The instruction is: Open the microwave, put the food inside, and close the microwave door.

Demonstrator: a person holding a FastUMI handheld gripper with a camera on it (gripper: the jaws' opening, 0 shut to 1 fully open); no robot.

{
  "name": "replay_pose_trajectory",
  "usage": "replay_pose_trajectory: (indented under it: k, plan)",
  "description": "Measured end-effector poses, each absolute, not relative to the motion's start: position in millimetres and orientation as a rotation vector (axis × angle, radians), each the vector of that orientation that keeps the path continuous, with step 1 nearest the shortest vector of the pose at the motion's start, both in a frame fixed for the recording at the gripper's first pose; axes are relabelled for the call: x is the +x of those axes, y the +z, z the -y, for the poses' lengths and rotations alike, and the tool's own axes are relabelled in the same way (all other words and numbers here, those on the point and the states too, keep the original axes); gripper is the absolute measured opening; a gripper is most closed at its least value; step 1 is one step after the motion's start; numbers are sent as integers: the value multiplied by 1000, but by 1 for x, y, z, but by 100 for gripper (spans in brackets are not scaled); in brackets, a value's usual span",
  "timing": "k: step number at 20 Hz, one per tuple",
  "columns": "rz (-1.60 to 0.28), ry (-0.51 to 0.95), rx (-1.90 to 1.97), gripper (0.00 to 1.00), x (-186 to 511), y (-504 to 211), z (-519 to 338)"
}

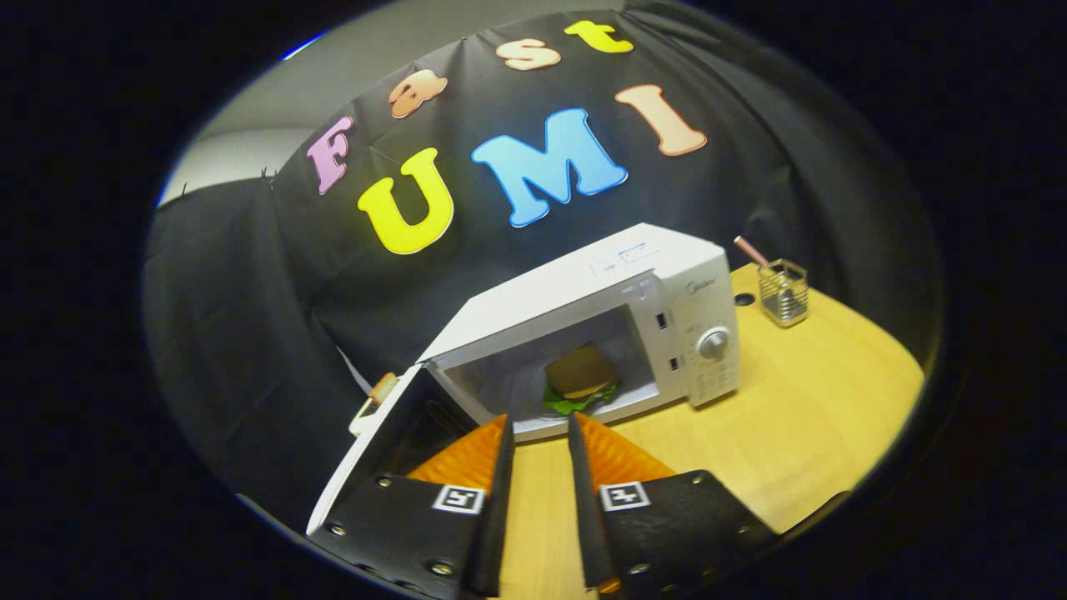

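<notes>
Sandwich sits inside microwave, just beyond gripper. Fingers apart, holding nothing. Door hangs wide open beside left finger: rigid, light, probably swings easy. Push its outer edge near handle.

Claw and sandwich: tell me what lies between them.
Gripper view: the open claw holds nothing; ahead lie bare table and the microwave's front sill, then the sandwich inside.

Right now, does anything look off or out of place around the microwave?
Nothing looks spilled or damaged. The microwave door hangs wide open with the sandwich sitting inside, so only closing remains. The gripper is open and empty, just in front of the cavity. A wire holder stands upright beyond the microwave.
</notes>
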State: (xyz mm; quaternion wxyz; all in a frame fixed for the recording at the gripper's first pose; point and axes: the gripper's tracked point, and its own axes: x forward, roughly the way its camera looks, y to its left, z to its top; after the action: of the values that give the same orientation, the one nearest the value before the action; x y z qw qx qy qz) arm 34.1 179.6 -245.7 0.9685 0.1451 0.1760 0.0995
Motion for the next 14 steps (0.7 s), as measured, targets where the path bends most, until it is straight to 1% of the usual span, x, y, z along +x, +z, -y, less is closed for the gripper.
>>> replay_pose_trajectory:
  k: [1,2,3,4,6,7,9,11,14]
  plan:
    - [-348,206,262,22,20,-237,-180]
    - [-317,267,246,6,6,-226,-193]
    - [-275,327,215,5,-6,-213,-205]
    - [-247,333,167,2,-19,-203,-205]
    - [-217,296,120,3,-32,-190,-204]
    - [-199,283,92,1,-35,-187,-208]
    - [-197,294,45,1,-53,-187,-223]
    - [-200,354,49,1,-74,-188,-253]
    - [-215,490,36,1,-111,-195,-309]
